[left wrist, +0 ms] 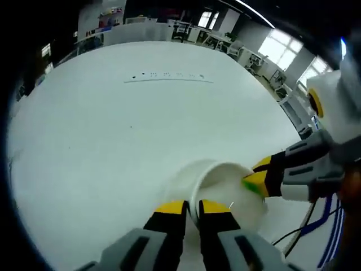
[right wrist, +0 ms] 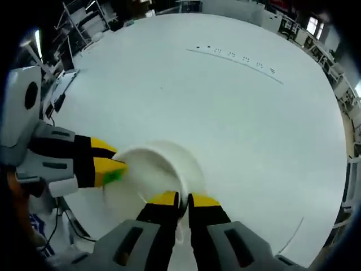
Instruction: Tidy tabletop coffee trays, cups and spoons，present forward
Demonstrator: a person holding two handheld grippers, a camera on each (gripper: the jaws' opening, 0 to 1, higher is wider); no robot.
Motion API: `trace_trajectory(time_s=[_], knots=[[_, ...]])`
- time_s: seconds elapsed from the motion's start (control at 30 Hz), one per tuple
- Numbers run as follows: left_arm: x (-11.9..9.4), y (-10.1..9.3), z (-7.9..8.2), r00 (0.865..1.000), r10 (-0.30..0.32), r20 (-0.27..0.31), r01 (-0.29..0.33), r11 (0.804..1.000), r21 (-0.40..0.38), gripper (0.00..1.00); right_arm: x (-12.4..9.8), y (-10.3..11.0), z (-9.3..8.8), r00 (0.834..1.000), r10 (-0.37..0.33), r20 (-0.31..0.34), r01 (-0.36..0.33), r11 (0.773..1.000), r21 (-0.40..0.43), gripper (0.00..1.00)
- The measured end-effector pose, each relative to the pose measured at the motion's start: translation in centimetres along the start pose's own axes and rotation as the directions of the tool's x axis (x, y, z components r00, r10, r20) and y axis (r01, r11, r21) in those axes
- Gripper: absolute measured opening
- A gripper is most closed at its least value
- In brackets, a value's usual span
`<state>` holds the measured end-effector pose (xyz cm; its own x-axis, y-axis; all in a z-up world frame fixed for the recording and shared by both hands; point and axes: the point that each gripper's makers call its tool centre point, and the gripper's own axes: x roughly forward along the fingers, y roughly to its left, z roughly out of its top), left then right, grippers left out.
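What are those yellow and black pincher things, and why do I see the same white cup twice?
Those are grippers, tools with two jaws that a person holds, one in each hand. Each carries a small camera looking along its own jaws, so you get two pictures of the same moment.

In the left gripper view, the left gripper rises from the bottom, pinching the rim of a white cup. The right gripper comes in from the side and grips the rim too.

In the right gripper view it swaps around: the right gripper is at the bottom, the left gripper at the side, with the same cup between them.

The cup sits over a big white table.
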<state>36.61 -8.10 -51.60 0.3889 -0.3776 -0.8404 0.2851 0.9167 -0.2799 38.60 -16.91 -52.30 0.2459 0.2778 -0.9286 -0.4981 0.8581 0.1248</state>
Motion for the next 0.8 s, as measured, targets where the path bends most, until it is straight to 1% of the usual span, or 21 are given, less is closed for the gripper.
trace_trajectory(time_s=[0.03,0.1,0.13,0.17,0.2,0.23,0.27,0.3,0.37,0.4,0.43,0.47,0.5,0.53,0.57,0.6,0.63,0.67,0.73,0.77,0.8], knots=[[-0.1,-0.1,0.2,1.000,-0.002,0.026,0.001,1.000,0.025,0.11,0.1,-0.1,0.5,0.999,-0.003,0.034,0.004,1.000,-0.030,0.08],[-0.1,0.0,0.4,0.999,0.000,0.038,-0.002,0.999,0.051,0.11,-0.1,0.1,0.3,0.999,-0.009,0.036,0.011,0.999,-0.038,0.09],[-0.1,0.0,0.7,0.998,-0.004,0.057,-0.001,0.997,0.073,0.11,-0.2,0.2,0.4,0.998,-0.011,0.054,0.014,0.998,-0.061,0.09],[-0.1,0.0,0.8,0.998,-0.006,0.061,0.001,0.997,0.080,0.11,-0.4,0.2,0.6,0.998,-0.006,0.068,0.011,0.997,-0.075,0.10],[-0.2,0.1,1.0,0.998,-0.007,0.064,0.002,0.996,0.085,0.12,-0.5,0.4,1.0,0.995,0.005,0.103,0.005,0.995,-0.099,0.12],[-0.3,0.0,1.1,0.997,-0.016,0.078,0.008,0.994,0.104,0.12,-0.8,0.5,0.8,0.994,0.000,0.108,0.011,0.995,-0.101,0.16],[-0.5,-0.2,1.2,0.995,-0.026,0.096,0.015,0.993,0.119,0.13,-0.9,0.7,1.0,0.992,0.013,0.125,0.003,0.992,-0.127,0.18],[-0.7,-0.4,1.4,0.993,-0.035,0.117,0.022,0.993,0.116,0.14,-1.1,1.0,1.3,0.988,0.029,0.153,-0.006,0.989,-0.150,0.19],[-1.0,-1.0,1.9,0.984,-0.062,0.166,0.040,0.990,0.135,0.19,-1.5,1.2,1.2,0.985,0.020,0.169,0.006,0.988,-0.155,0.20],[-1.3,-1.2,2.1,0.980,-0.071,0.185,0.043,0.988,0.151,0.22,-2.0,1.6,1.6,0.976,0.028,0.217,0.013,0.982,-0.187,0.21],[-1.5,-1.3,2.6,0.973,-0.074,0.220,0.035,0.984,0.177,0.23,-2.5,2.0,1.3,0.972,0.028,0.234,0.018,0.981,-0.192,0.21],[-1.8,-1.4,2.6,0.970,-0.073,0.232,0.030,0.983,0.183,0.23,-3.0,2.5,1.3,0.963,0.041,0.265,0.013,0.980,-0.200,0.21],[-2.1,-1.6,2.9,0.963,-0.084,0.256,0.035,0.981,0.190,0.23,-3.6,2.8,1.5,0.952,0.056,0.300,0.007,0.979,-0.205,0.22],[-2.4,-1.8,2.9,0.959,-0.093,0.267,0.041,0.980,0.194,0.23,-4.1,3.0,1.4,0.947,0.066,0.315,0.004,0.977,-0.214,0.23],[-2.9,-2.1,3.3,0.946,-0.111,0.303,0.045,0.975,0.219,0.24,-4.7,3.3,1.3,0.937,0.078,0.341,0.004,0.973,-0.232,0.24],[-3.4,-2.2,3.3,0.938,-0.117,0.326,0.043,0.973,0.228,0.24,-5.4,3.4,1.6,0.918,0.085,0.388,0.012,0.971,-0.241,0.26],[-4.1,-2.6,3.2,0.927,-0.143,0.348,0.048,0.962,0.267,0.24,-6.3,3.4,1.5,0.903,0.082,0.422,0.022,0.971,-0.237,0.26],[-4.5,-2.8,3.0,0.920,-0.152,0.360,0.050,0.959,0.279,0.24,-7.1,3.5,1.7,0.887,0.095,0.452,0.019,0.970,-0.241,0.26],[-5.6,-3.1,3.1,0.894,-0.169,0.414,0.029,0.946,0.324,0.24,-8.7,3.5,2.0,0.852,0.112,0.511,0.007,0.974,-0.224,0.26],[-5.9,-2.9,2.9,0.889,-0.158,0.429,0.020,0.951,0.309,0.24,-9.6,3.7,2.0,0.827,0.124,0.549,0.002,0.975,-0.222,0.26],[-6.4,-3.1,3.1,0.871,-0.178,0.459,0.017,0.943,0.333,0.25,-10.4,3.6,1.8,0.813,0.123,0.570,0.001,0.977,-0.212,0.26]])
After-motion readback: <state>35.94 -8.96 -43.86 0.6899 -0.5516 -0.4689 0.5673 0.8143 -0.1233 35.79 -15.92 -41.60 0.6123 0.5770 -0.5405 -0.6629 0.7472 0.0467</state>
